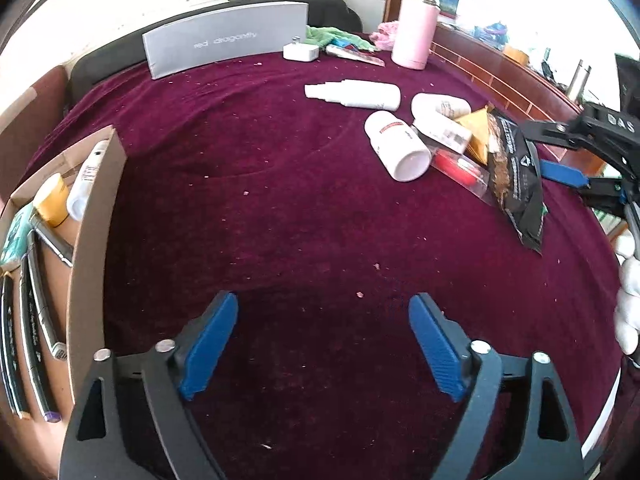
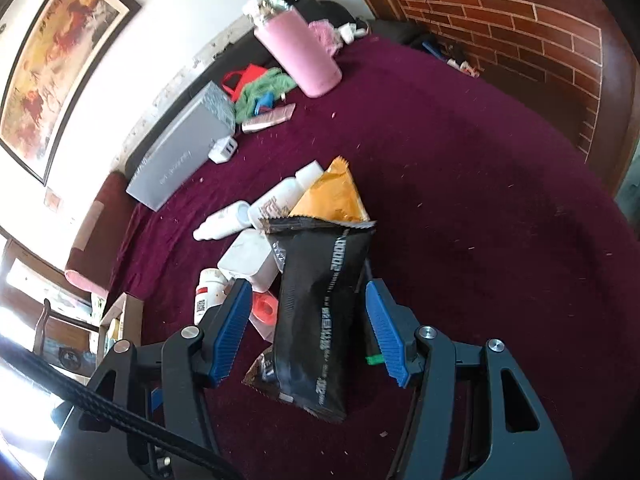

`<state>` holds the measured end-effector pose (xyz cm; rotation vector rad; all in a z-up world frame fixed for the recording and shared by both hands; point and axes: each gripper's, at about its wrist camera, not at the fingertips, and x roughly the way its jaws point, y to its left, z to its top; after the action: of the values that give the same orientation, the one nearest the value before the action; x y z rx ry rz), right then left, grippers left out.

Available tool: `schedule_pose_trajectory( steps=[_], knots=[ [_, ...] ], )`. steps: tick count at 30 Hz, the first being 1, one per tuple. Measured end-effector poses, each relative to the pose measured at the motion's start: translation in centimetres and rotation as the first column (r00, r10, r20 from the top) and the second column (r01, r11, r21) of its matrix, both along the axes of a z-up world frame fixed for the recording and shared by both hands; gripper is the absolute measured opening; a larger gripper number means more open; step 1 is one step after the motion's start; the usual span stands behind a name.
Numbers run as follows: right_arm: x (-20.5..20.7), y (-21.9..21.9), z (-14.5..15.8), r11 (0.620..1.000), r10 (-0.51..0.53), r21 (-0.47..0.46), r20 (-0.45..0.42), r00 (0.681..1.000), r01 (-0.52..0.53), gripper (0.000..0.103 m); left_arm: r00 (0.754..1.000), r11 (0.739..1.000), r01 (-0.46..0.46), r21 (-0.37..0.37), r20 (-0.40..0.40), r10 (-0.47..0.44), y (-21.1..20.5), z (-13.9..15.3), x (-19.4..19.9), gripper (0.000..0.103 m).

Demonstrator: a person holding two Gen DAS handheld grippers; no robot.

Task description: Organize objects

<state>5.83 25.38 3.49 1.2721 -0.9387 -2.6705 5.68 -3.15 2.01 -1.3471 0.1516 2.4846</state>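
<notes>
Two claws are at work over the maroon-covered desk. The cardboard box at the left already holds pens and tubes, so it looks to be where things get sorted. The left claw stands wide and empty over bare cloth beside it. The right claw straddles the black snack packet at the loose pile's near edge, jaws half open, blue pads not yet pressing it.

A box holding pens stands at the bed's left edge. Bottles and packets lie piled at the right. Behind them stands a flask; a carton leans at the back.
</notes>
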Motion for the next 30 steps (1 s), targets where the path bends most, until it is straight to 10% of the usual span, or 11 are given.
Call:
schedule_pose_trajectory(
  steps=[11,22,30],
  knots=[
    [-1.8,-4.6,-1.0,0.980,0.061,0.186,0.053,0.997,-0.070,0.058,0.999,0.997,0.035,-0.067,0.010,-0.035,1.4,-0.7,0.3,0.101],
    [-1.0,-3.4,-2.9,0.993,0.055,0.102,0.004,0.999,-0.055,0.058,0.999,0.997,0.027,-0.066,0.027,-0.025,1.3,-0.8,0.2,0.101],
    [-1.1,-2.9,-3.0,0.997,0.073,0.040,-0.031,0.997,-0.072,0.064,0.993,0.988,-0.092,0.128,0.079,0.082,2.5,0.9,-5.7,0.099]
  ],
)
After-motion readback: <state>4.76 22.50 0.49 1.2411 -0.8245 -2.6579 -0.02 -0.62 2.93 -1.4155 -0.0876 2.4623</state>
